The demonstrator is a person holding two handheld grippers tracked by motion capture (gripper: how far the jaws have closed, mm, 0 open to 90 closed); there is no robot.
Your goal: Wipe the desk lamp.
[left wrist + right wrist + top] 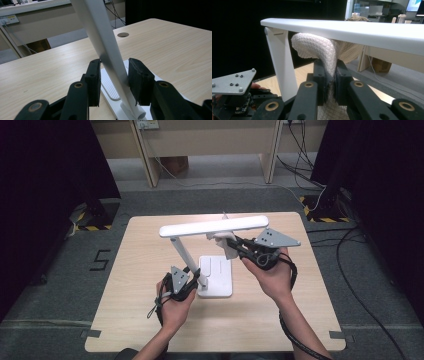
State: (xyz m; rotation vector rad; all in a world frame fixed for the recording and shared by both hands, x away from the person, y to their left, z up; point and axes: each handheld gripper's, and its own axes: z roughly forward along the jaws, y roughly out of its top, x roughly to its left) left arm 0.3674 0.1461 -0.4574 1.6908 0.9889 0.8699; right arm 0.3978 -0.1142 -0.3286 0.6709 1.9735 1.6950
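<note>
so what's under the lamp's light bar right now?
A white cloth, pinched in the right claw, presses up against the underside of the light bar. Below sits the lamp base. The cloth covers the bar's underside where it touches.

white desk lamp (pixel 210 227), white waffle-weave cloth (pixel 319 47), pale wood-grain table (pixel 135 270), black hand-held gripper jaws

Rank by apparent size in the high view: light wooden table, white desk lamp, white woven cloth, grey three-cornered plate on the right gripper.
1. Light wooden table, largest by far.
2. White desk lamp.
3 and 4. White woven cloth and grey three-cornered plate: not ranked. The cloth is partly hidden by the lamp head and the right gripper clamped on it.
</note>
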